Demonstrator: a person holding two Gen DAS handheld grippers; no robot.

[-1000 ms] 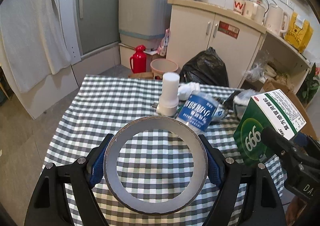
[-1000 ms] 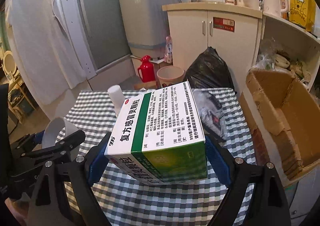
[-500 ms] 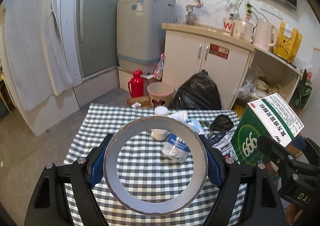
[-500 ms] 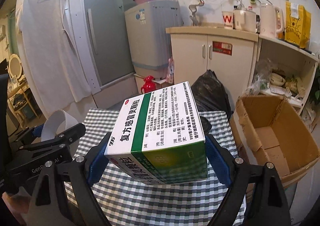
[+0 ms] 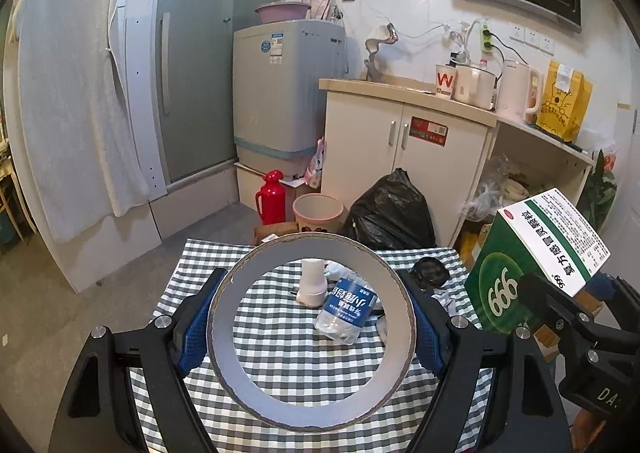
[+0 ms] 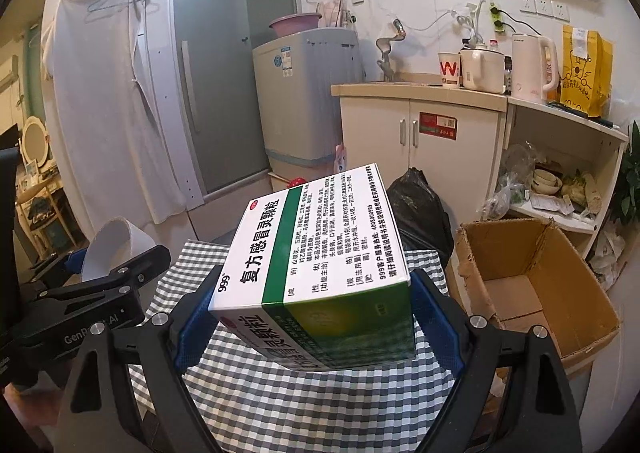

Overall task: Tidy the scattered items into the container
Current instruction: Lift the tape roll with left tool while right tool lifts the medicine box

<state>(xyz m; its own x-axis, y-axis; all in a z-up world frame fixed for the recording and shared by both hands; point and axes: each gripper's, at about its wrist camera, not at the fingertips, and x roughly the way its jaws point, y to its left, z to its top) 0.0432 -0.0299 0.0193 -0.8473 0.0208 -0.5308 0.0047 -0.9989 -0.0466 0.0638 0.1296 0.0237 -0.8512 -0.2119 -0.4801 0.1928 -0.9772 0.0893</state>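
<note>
1. Claws are both gripping loads: the left claw [image 5: 311, 333] is clamping a tape roll [image 5: 311, 413] by its outer rim, and the right claw [image 6: 314, 323] is squeezing a green-and-white medicine box [image 6: 320, 253] by its sides, both held in the air over the near part of the tabletop [image 5: 280, 357].
2. Carrying to the cardboard box [image 6: 536, 285], which is standing open just off the tabletop's right edge, looks like the step in hand; lowering the medicine box well inside the walls before parting the fingers seems wise, with the tape roll waiting its turn so the claws are not crowding each other.
3. Lying on the checked cloth farther off are a water bottle [image 5: 348, 309], a white container [image 5: 313, 281] and a dark object [image 5: 431, 272], all waiting to be tidied.
4. Standing behind are a washing machine [image 5: 288, 93], a white cabinet [image 5: 404, 141] and a black bag [image 5: 390, 213] on the floor.
</note>
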